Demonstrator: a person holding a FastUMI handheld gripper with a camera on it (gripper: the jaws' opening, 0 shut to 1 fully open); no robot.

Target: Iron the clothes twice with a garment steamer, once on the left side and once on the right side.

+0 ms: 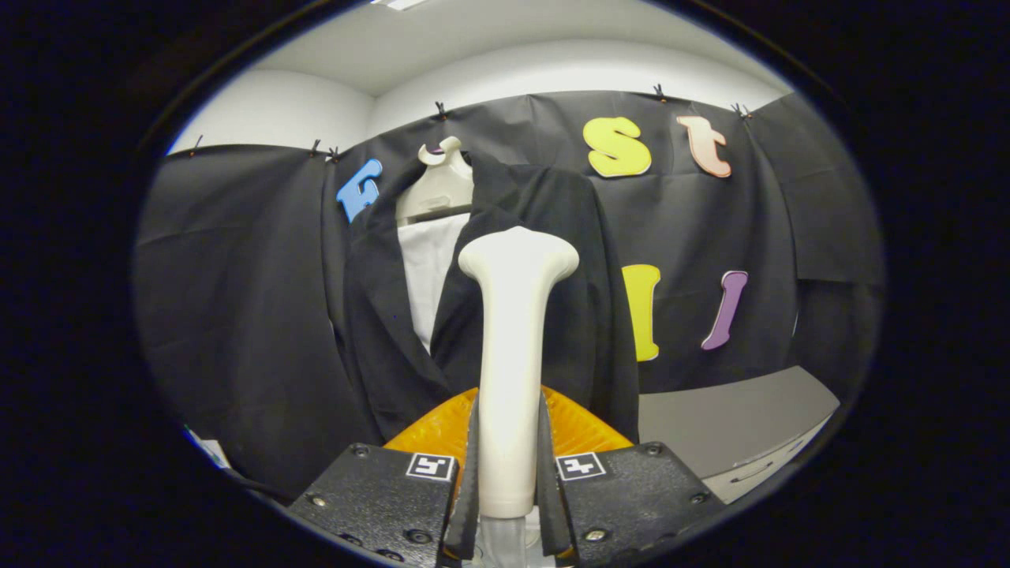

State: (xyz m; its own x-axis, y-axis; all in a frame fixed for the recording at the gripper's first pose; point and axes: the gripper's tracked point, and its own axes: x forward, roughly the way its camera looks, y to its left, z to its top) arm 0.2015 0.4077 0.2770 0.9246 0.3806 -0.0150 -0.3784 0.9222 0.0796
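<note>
tongs (506,481) clamped on the steamer (513,347) handle, both fingers pressing its lower shaft, gap no wider than the handle; steamer is off-white, smooth, slim shaft flaring to a wide rounded head at the top; sits between the fingers and rises straight ahead of them, long axis upright, head up, toward the jacket (544,276); jacket is black, open front, hanging on a pale hanger (438,185) beyond the head, white shirt (426,268) showing in the opening; orange ribbed base (442,426) just beyond the fingers; grey table (734,426) off to the right; black cloth wall (237,300) behind, white wall and ceiling above.
</note>
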